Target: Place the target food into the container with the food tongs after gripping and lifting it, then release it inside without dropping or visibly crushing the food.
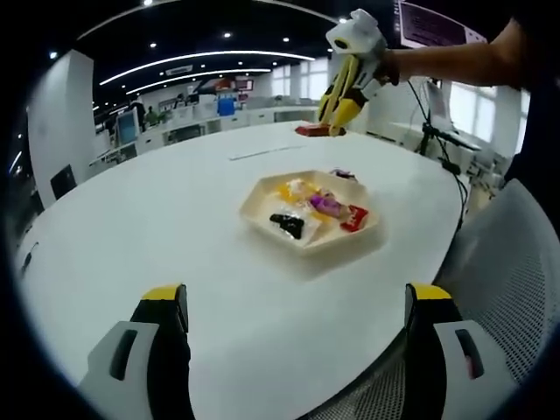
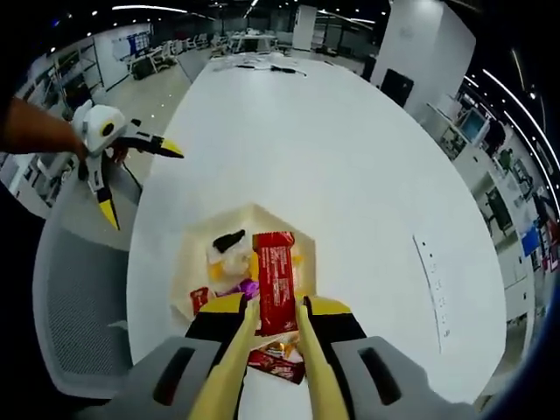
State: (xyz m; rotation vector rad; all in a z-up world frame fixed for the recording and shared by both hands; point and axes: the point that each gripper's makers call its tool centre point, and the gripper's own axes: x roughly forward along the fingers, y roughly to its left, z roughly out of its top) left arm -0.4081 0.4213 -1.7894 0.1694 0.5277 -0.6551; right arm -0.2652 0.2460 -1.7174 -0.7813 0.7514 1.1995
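Note:
A cream hexagonal container (image 1: 259, 194) sits on the white table and holds several wrapped snacks, among them a black one (image 1: 287, 224) and a purple one (image 1: 327, 204). My right gripper (image 1: 330, 128) hangs high above the far side of the table, shut on a red snack packet (image 1: 313, 130). In the right gripper view that red packet (image 2: 274, 280) stands upright between my right gripper's (image 2: 276, 308) yellow fingers, over the container (image 2: 188, 267). My left gripper (image 1: 297, 306) is open and empty near the table's front edge; it also shows as the left gripper (image 2: 146, 188) by the chair.
Another red wrapped snack (image 2: 276, 362) lies on the table (image 1: 175, 227) beside the container. A grey mesh chair (image 1: 516, 262) stands at the table's edge. A white strip (image 2: 435, 284) lies on the table further off. Desks and monitors fill the office behind.

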